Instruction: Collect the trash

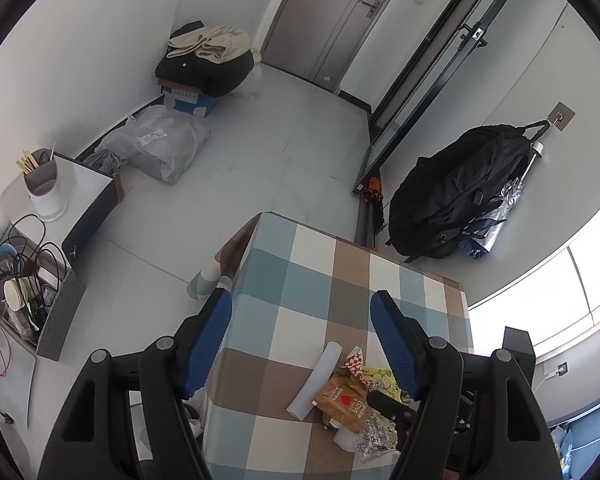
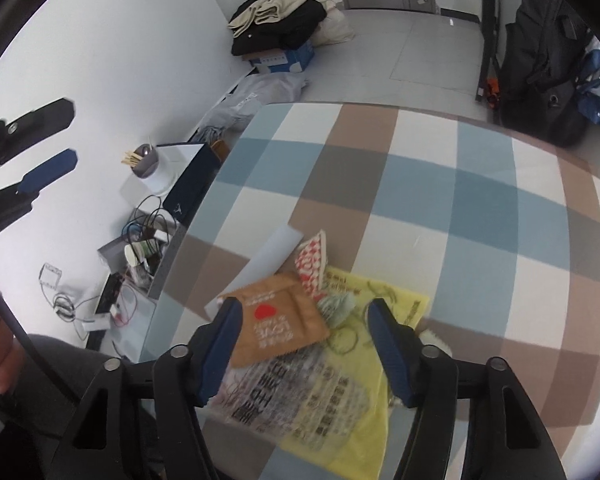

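The trash sits in one loose heap on the checked tablecloth (image 2: 440, 184), directly under and just ahead of the right gripper (image 2: 304, 350), whose blue pads stand partly apart and straddle the pile without pressing on anything that shows; nothing is clamped between them. Between the pads lie a brown packet with a red heart (image 2: 278, 322), a clear printed wrapper (image 2: 296, 396) and a yellow plastic bag (image 2: 380, 308) spread beneath; just beyond the fingertips are a white paper strip (image 2: 272, 258) and a red-and-white checked wrapper (image 2: 312, 262). All of it looks very light, thin and limp, so a pinch on a flat sheet would likely slide off the cloth; the plastic seems slippery, the packet a little stiffer. The better hold is probably where layers bunch up, at the crumpled greenish wad (image 2: 336, 306) or the packet's edge, or the yellow bag's rim, which might lift the rest with it. The left gripper (image 1: 302, 344) hangs above the table's near edge with its jaws wide and nothing in them, the heap lying ahead of and below its right finger. What lies under the bag cannot be seen, the wrapper print is blurred, the heap's near edge is cut off behind the gripper body, and no bin is in view.
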{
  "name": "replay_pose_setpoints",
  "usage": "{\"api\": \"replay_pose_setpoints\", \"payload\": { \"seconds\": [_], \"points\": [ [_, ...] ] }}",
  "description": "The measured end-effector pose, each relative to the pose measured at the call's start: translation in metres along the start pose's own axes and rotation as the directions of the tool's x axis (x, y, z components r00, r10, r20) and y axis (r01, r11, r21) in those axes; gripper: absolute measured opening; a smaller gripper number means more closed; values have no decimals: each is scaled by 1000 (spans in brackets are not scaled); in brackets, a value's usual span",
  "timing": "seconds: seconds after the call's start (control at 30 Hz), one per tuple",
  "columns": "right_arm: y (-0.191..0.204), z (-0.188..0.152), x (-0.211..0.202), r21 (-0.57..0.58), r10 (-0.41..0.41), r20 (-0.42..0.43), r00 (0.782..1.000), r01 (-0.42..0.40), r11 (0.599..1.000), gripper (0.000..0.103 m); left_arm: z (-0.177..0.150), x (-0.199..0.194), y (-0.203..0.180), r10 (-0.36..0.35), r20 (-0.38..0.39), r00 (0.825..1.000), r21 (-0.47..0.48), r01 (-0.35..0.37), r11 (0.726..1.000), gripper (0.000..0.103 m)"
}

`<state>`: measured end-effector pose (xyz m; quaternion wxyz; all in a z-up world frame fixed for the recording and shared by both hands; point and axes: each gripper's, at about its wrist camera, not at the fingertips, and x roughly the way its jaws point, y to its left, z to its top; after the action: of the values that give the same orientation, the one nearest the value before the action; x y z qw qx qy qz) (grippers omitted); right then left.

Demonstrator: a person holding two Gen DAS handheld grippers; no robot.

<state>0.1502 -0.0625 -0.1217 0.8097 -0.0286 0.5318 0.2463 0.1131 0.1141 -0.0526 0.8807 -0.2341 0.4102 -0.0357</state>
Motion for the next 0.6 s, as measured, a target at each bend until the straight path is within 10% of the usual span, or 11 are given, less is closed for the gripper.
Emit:
{"api": "replay_pose_setpoints", "payload": {
  "seconds": [0.6],
  "points": [
    [-5,11,37,-6,-17,-84,996,17,1000,6,3,8,4,15,-27,1000,-14,-16,1000,69]
  ]
}}
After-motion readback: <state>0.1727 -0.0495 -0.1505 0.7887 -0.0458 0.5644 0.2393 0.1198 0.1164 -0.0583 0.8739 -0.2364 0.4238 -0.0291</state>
